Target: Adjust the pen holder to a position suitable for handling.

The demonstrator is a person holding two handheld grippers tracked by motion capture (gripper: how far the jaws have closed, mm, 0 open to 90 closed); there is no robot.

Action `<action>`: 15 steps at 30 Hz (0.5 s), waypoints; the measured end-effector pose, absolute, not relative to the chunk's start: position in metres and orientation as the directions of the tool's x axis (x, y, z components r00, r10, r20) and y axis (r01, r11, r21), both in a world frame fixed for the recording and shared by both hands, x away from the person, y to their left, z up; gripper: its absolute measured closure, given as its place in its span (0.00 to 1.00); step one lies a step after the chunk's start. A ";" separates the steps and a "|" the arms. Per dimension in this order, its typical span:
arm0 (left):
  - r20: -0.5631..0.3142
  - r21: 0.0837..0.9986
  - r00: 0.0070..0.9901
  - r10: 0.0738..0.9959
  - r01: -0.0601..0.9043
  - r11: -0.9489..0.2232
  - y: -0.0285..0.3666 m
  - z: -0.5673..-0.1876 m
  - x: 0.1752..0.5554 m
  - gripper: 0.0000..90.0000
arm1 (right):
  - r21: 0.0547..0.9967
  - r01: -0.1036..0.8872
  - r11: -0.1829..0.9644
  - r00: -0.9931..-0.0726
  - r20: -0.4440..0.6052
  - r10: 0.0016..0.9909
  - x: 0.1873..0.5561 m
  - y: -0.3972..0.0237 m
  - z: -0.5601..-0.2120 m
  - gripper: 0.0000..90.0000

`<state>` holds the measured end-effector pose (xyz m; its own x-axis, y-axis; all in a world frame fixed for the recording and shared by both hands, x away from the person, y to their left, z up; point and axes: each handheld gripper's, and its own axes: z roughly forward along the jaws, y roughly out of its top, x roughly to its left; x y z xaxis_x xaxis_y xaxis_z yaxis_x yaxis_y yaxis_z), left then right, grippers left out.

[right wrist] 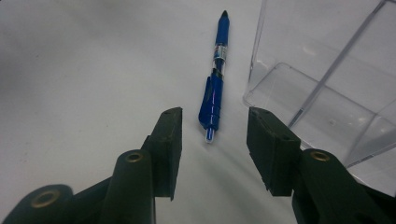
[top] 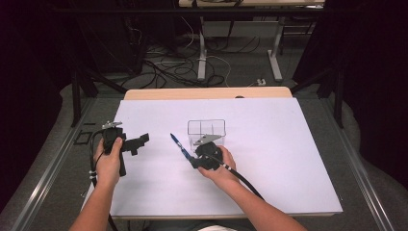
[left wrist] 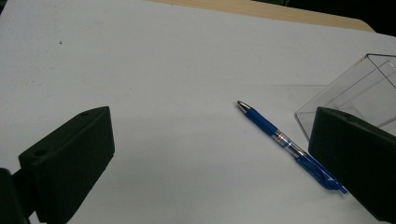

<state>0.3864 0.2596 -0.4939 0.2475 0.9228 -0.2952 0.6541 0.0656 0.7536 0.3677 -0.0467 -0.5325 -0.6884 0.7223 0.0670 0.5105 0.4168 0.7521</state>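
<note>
Right gripper view: jaws of right gripper (right wrist: 215, 140) apart, unpressed, straddling blue pen (right wrist: 215, 74) end beside clear box (right wrist: 327, 93); likely next, lowering and closing.

Blue retractable pen (left wrist: 289, 145) flat on white table (left wrist: 163, 70), clear plastic box (left wrist: 359, 93) just beside it; left gripper (left wrist: 210, 163) jaws wide apart

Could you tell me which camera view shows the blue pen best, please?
The right gripper view: the blue ballpoint pen with a clear middle lies close, whole and sharp. The left gripper view shows it farther off, with its clip end partly hidden; the high view shows a small sliver.
</note>
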 end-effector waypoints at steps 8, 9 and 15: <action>-0.293 0.752 0.251 0.923 0.656 0.061 0.260 -0.495 0.387 0.01 | 0.733 0.537 0.418 -0.679 0.081 0.730 0.371 -0.042 -0.543 0.63; -0.294 0.752 0.251 0.922 0.656 0.061 0.260 -0.495 0.387 0.01 | 0.732 0.539 0.417 -0.675 0.080 0.733 0.372 -0.041 -0.544 0.63; -0.294 0.752 0.252 0.922 0.657 0.061 0.260 -0.495 0.387 0.01 | 0.736 0.542 0.405 -0.670 0.087 0.738 0.376 -0.036 -0.553 0.65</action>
<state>0.3867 0.2604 -0.4952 0.2518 0.9219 -0.2945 0.6568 0.0607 0.7516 0.3757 -0.0357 -0.5529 -0.6696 0.7377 0.0867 0.5419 0.4054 0.7363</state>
